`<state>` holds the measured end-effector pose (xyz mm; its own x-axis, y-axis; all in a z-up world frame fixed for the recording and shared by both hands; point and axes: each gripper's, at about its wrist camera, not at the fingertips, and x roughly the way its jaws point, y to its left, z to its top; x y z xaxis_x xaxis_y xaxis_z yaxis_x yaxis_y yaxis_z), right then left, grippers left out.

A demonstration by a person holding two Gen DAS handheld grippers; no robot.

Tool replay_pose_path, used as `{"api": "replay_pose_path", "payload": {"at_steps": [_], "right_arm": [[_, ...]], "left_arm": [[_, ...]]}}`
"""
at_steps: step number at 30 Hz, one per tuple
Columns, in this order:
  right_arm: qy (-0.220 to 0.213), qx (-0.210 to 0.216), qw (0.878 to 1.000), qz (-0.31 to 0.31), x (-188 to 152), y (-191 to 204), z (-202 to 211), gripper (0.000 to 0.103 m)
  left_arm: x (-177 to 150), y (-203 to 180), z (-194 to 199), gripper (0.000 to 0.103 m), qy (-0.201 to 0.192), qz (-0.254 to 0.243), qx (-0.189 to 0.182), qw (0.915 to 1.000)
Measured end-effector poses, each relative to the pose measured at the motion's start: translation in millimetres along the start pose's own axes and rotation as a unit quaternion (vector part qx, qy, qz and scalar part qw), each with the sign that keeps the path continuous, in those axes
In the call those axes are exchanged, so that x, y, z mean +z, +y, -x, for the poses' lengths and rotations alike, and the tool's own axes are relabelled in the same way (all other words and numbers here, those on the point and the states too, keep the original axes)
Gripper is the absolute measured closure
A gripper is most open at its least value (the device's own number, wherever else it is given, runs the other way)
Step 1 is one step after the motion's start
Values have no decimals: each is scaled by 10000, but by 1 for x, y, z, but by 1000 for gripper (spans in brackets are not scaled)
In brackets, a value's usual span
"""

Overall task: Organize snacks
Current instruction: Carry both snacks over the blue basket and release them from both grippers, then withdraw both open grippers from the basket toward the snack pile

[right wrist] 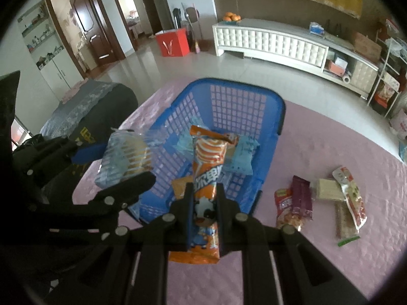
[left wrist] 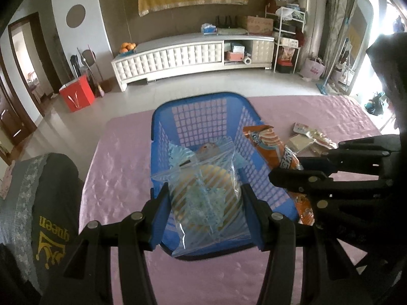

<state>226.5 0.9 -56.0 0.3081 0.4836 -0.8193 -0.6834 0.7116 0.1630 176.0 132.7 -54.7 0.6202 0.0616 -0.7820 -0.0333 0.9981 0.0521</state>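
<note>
Left tongs [left wrist: 206, 216] clenched a striped clear packet [left wrist: 203, 198] over the blue basket [left wrist: 203, 101], while at three o'clock right tongs [right wrist: 203, 213] gripped an orange cow-printed packet [right wrist: 207, 167], lettering unreadable.

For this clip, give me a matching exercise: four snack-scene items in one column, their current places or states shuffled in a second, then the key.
Items
1. Clear striped-wrapper cake packet
2. Long orange cow-print snack packet
3. Blue plastic lattice basket
4. Dark purple snack bar

States
A. Lying on the pink tablecloth
B. Gripped by the right hand-held gripper
C. Holds a light blue packet
D. Gripped by the left hand-held gripper

Pairs: 1-D, 2-B, 3-C, 4-A
</note>
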Motion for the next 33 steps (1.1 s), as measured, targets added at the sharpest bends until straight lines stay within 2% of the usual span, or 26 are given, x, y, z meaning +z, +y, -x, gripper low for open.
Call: {"api": "replay_pose_path", "payload": {"at_steps": [6,13,15,19,27,33], "right_arm": [[216,-33,9997,-63,-5,-6,-20,84],[206,-52,9997,-93,-3,-8,-17,84],[171,-45,9998,-78,-3,-6,-12,84],[109,-41,9999,-31,-4,-4,-3,84],[-66,-9,10000,39,-2,8,16,84],[-47,-2,9999,145,8,15,9,84]], "left_arm": [[-13,11,-38,52,353,110,-89,9993],[-10,11,-43,50,384,100,9,9992],[-10,15,-41,40,361,146,36,9992],[-11,20,-32,40,374,271,-1,9989],[-12,27,4,40,77,420,46,9991],[-11,39,13,40,-35,458,125,9989]]}}
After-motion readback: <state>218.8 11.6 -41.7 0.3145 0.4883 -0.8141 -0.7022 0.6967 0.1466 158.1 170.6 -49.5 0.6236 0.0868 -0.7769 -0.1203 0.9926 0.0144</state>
